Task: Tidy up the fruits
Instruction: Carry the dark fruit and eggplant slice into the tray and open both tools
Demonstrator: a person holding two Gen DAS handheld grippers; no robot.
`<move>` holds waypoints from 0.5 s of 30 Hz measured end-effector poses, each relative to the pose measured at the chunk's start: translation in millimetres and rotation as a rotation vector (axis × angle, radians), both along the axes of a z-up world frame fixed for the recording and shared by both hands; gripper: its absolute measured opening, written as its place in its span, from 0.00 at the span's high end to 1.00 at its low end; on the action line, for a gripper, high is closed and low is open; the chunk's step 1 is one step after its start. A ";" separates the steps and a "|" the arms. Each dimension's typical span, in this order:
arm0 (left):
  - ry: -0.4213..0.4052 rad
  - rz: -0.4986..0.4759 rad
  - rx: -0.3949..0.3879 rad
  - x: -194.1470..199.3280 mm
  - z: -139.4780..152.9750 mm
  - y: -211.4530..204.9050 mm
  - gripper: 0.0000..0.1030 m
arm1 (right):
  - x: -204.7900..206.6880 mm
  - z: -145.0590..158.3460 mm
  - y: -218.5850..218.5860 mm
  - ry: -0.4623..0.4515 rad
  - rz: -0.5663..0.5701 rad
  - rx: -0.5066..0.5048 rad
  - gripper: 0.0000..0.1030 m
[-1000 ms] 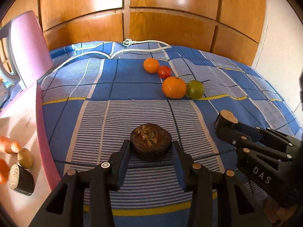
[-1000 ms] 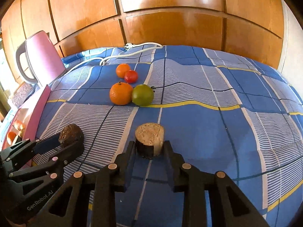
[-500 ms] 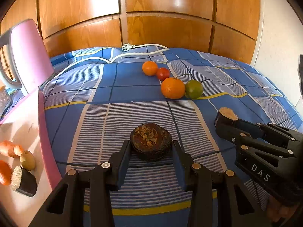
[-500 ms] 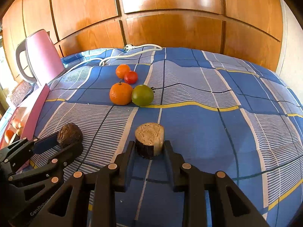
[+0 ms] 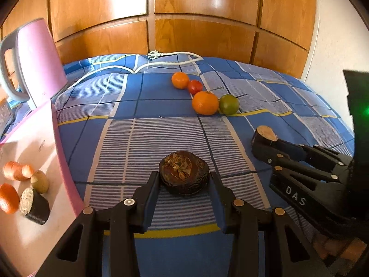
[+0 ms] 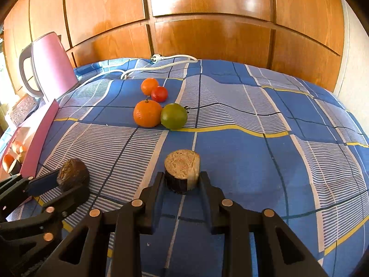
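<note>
My left gripper (image 5: 184, 180) is shut on a dark brown wrinkled fruit (image 5: 183, 172), held just above the blue checked bedspread (image 5: 150, 138). My right gripper (image 6: 182, 180) is shut on a dark-skinned cut piece with a pale face (image 6: 182, 169). Each gripper shows in the other's view: the right one (image 5: 265, 138) at the right, the left one (image 6: 71, 180) at the lower left. Further back lie a large orange (image 5: 205, 103), a green fruit (image 5: 228, 104), a red tomato (image 5: 195, 86) and a small orange (image 5: 180, 80).
A pink tray (image 5: 27, 161) at the left holds a carrot (image 5: 17, 170), a small potato (image 5: 39, 181), an orange piece (image 5: 8, 198) and a dark cut piece (image 5: 33, 204). A pink kettle (image 5: 34, 57) stands behind it. A white cable with plug (image 5: 161, 60) lies along the wooden panel wall.
The left wrist view has shifted a little, so the fruits and the kettle sit slightly differently in frame. Both grips are unchanged and the right gripper stays put.
</note>
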State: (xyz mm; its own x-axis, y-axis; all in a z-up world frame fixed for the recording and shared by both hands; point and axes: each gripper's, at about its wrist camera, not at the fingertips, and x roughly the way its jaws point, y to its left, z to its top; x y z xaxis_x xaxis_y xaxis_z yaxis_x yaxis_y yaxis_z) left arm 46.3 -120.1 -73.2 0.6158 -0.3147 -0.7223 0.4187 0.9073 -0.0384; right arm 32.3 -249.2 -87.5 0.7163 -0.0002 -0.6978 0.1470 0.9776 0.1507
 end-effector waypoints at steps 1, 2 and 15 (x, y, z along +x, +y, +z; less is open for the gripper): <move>-0.003 0.000 -0.005 -1.8 2.2 1.7 0.59 | -0.4 0.4 0.2 0.001 0.000 0.000 0.71; -0.004 0.000 -0.010 -3.1 3.9 2.7 0.59 | -0.7 0.7 0.4 0.002 -0.001 0.000 0.71; -0.075 0.007 -0.081 -19.6 38.9 22.7 0.59 | -11.2 20.3 13.7 -0.008 0.031 0.031 0.72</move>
State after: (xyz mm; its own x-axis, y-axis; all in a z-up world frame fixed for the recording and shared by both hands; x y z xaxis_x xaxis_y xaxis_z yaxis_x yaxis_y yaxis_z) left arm 26.6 -97.4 -34.3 0.6693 -0.3658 -0.6467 0.4169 0.9054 -0.0806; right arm 21.0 -235.6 -67.2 0.7210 0.0438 -0.6915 0.1153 0.9765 0.1821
